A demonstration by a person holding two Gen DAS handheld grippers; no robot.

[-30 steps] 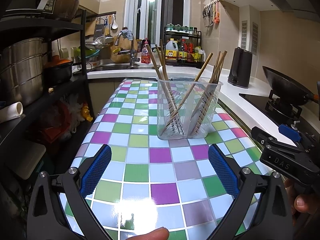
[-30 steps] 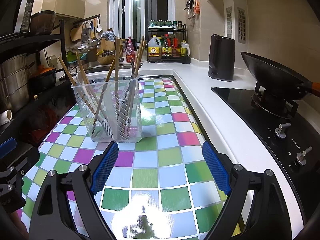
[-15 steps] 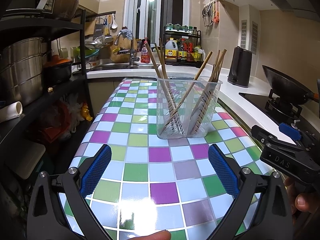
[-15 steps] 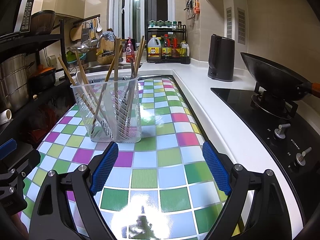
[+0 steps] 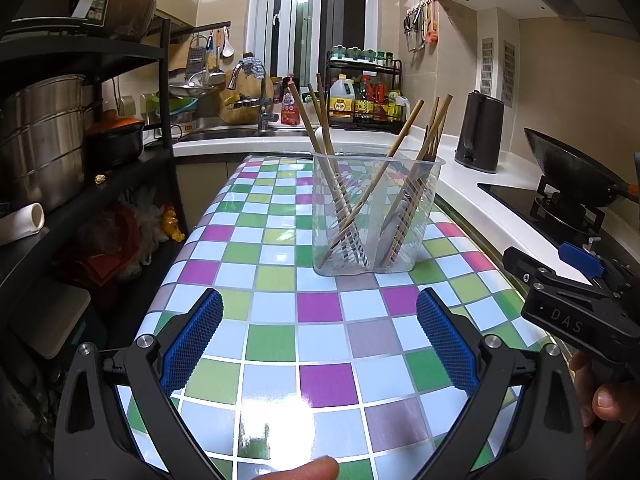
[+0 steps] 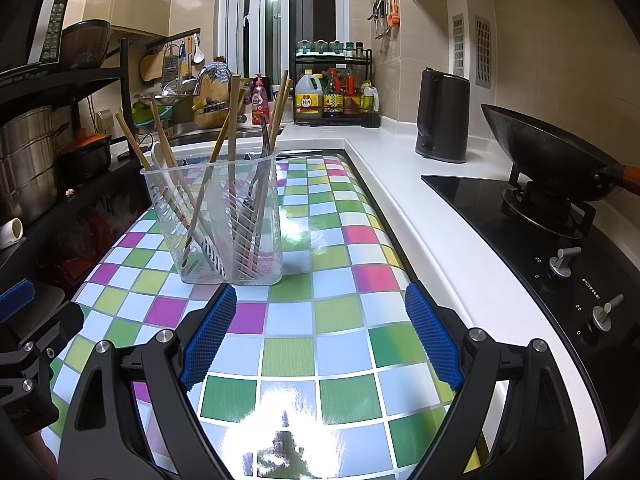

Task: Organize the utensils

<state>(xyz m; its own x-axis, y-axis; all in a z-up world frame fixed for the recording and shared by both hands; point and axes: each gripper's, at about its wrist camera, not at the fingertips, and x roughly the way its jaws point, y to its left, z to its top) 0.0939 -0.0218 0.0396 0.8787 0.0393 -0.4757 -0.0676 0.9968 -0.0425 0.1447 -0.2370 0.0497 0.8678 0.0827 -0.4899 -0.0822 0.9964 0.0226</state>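
Standing upright on the checkered table (image 5: 276, 340), toward its far half, is a clear plastic holder (image 5: 376, 216) with slotted walls and a divider down the middle. Wooden chopsticks (image 5: 320, 136) lean at angles in both compartments, their tips crossing near the bottom. A white spoon (image 6: 168, 168) rests in the left compartment, and a dark metal fork (image 6: 264, 140) stands in the right one, as seen from the right wrist view. No utensils lie loose on the table surface in either view.

The left gripper (image 5: 320, 336) sits low over the near end of the table, its blue-padded fingers (image 5: 192, 340) spread wide with nothing between them. It is well apart from the holder, which stands ahead and slightly right of its centre line. A fingertip shows at the bottom edge of that view.

The right gripper (image 6: 320, 336) is likewise spread wide and empty, pads (image 6: 432, 336) clear of everything. Its left finger tip lies just short of the holder's base; contact cannot be confirmed. The holder stands ahead and to its left.

Beyond the table, a white counter (image 6: 400, 184) runs along the right side, carrying a dark kettle (image 6: 442, 116) and a rack of bottles (image 6: 336, 92). A wok (image 6: 548, 156) sits on the black hob (image 6: 520, 240). A sink and tap (image 5: 256, 92) lie at the back; a black shelf (image 5: 80, 52) with steel pots (image 5: 40, 140) stands on the left.
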